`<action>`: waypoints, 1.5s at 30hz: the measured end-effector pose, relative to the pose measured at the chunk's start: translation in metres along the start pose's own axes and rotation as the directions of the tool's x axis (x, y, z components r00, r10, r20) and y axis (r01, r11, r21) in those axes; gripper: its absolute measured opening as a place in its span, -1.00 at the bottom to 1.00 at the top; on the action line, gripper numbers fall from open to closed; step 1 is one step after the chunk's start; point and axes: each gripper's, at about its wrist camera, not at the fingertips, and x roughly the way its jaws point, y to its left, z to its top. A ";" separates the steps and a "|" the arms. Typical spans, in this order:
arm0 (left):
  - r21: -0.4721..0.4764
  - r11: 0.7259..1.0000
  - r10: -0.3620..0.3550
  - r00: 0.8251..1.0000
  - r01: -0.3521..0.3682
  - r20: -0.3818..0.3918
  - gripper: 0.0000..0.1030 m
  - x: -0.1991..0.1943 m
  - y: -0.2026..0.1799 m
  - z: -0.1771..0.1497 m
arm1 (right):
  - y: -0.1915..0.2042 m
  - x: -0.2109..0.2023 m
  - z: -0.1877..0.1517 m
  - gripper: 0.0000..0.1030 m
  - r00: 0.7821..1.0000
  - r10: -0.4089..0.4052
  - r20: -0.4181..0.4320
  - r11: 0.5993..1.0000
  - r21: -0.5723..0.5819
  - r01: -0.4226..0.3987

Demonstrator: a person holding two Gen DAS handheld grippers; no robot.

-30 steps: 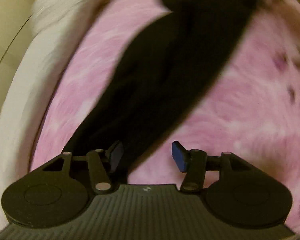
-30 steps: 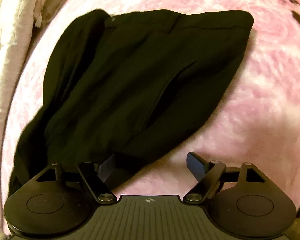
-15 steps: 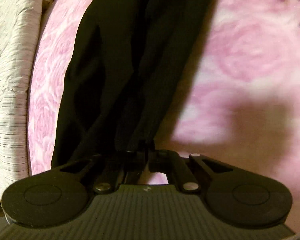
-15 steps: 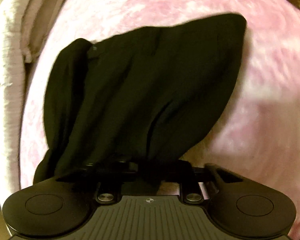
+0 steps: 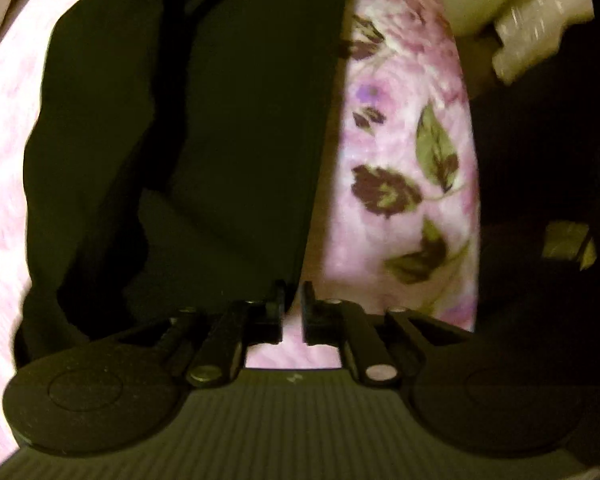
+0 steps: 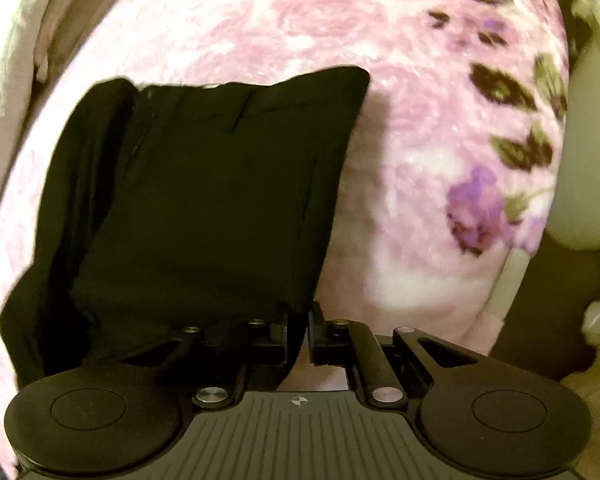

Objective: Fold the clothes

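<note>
Right gripper [image 6: 298, 320] pinches black garment [image 6: 204, 200] over pink floral blanket [image 6: 420, 140].

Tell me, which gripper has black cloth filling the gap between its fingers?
The right gripper: the black garment fills its gap. On the left gripper the jaws are opening, pink blanket showing between them.

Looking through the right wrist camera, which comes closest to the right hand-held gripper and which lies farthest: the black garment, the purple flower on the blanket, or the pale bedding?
1. Black garment: pinched in the right hand-held gripper.
2. Purple flower: right, mid-blanket.
3. Pale bedding: far upper left.
</note>
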 end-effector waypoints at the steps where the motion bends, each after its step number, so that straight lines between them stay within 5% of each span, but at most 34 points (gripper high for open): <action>1: -0.060 0.998 0.001 1.000 0.000 0.016 -0.58 -0.007 0.004 -0.005 | 0.008 -0.005 -0.001 -0.65 1.000 -0.030 0.009 0.999 -0.036 0.030; 2: -0.119 0.993 0.002 0.999 0.002 0.033 -0.36 -0.015 0.009 -0.010 | 0.017 -0.011 -0.003 -0.58 0.998 -0.062 0.026 0.995 -0.075 0.064; 4: -0.213 0.976 0.057 0.997 -0.045 0.054 -0.30 -0.024 0.028 -0.024 | 0.037 -0.023 -0.008 -0.23 0.991 -0.116 0.069 0.980 -0.153 0.126; 7: -0.300 0.929 0.230 0.973 -0.218 0.004 -0.05 -0.024 0.060 -0.048 | 0.076 -0.039 -0.021 -0.09 0.981 -0.121 0.154 0.956 -0.247 0.157; 10: -0.356 0.877 0.320 0.945 -0.323 -0.069 -0.05 -0.008 0.085 -0.065 | 0.119 -0.037 -0.035 -0.03 0.988 -0.026 0.151 0.940 -0.334 0.076; 14: -0.358 0.853 0.368 0.924 -0.379 -0.102 0.25 0.015 0.102 -0.076 | 0.183 -0.013 -0.066 0.01 0.992 0.123 -0.001 0.866 -0.489 -0.108; 15: -0.346 0.854 0.373 0.921 -0.389 -0.116 0.18 0.022 0.104 -0.078 | 0.197 -0.004 -0.075 0.04 0.988 0.145 -0.051 0.845 -0.512 -0.150; 17: -0.384 0.867 0.302 0.948 -0.317 -0.100 -0.93 0.025 0.112 -0.086 | 0.227 0.023 -0.094 0.06 0.971 0.160 -0.178 0.800 -0.554 -0.233; 19: -0.442 0.868 0.220 0.973 -0.226 -0.065 -0.93 0.017 0.125 -0.094 | 0.256 0.050 -0.113 0.07 0.948 0.140 -0.287 0.746 -0.599 -0.292; 22: -0.493 0.837 0.267 0.964 -0.239 -0.014 -0.92 -0.022 0.155 -0.109 | 0.293 0.073 -0.136 0.07 0.929 0.107 -0.354 0.651 -0.681 -0.335; 25: -0.576 0.752 0.385 0.923 -0.320 -0.010 -0.96 -0.064 0.202 -0.131 | 0.324 0.074 -0.145 0.07 0.923 0.142 -0.358 0.550 -0.747 -0.374; 27: -0.656 0.641 0.485 0.873 -0.399 -0.057 -0.96 -0.090 0.242 -0.153 | 0.341 0.065 -0.136 0.07 0.916 0.223 -0.333 0.527 -0.750 -0.400; 29: -0.744 0.500 0.563 0.819 -0.444 -0.111 -0.91 -0.114 0.281 -0.180 | 0.359 0.050 -0.114 0.07 0.903 0.334 -0.272 0.531 -0.737 -0.418; 31: -0.764 0.457 0.591 0.797 -0.456 -0.122 -0.80 -0.125 0.292 -0.188 | 0.375 0.031 -0.087 0.07 0.878 0.446 -0.177 0.552 -0.718 -0.425; 32: -0.769 0.444 0.602 0.788 -0.460 -0.124 -0.59 -0.130 0.296 -0.191 | 0.382 0.022 -0.076 0.08 0.861 0.490 -0.138 0.558 -0.709 -0.431; 34: -0.756 0.486 0.597 0.799 -0.438 -0.079 -0.13 -0.126 0.284 -0.184 | 0.394 0.009 -0.062 0.10 0.842 0.529 -0.107 0.560 -0.702 -0.440; 36: -0.721 0.579 0.548 0.836 -0.381 -0.002 -0.06 -0.110 0.260 -0.173 | 0.402 0.003 -0.057 0.12 0.842 0.530 -0.104 0.556 -0.707 -0.437; 39: -0.615 0.731 0.429 0.900 -0.295 0.078 -0.03 -0.072 0.220 -0.153 | 0.399 0.010 -0.078 0.20 0.859 0.489 -0.152 0.494 -0.763 -0.417; 42: -0.506 0.815 0.355 0.934 -0.283 0.048 -0.02 -0.027 0.191 -0.142 | 0.397 0.029 -0.114 0.29 0.895 0.400 -0.197 0.347 -0.871 -0.347; 45: -0.473 0.804 0.351 0.930 -0.359 -0.109 -0.34 0.012 0.189 -0.143 | 0.394 0.048 -0.145 0.35 0.936 0.300 -0.182 0.107 -0.969 -0.222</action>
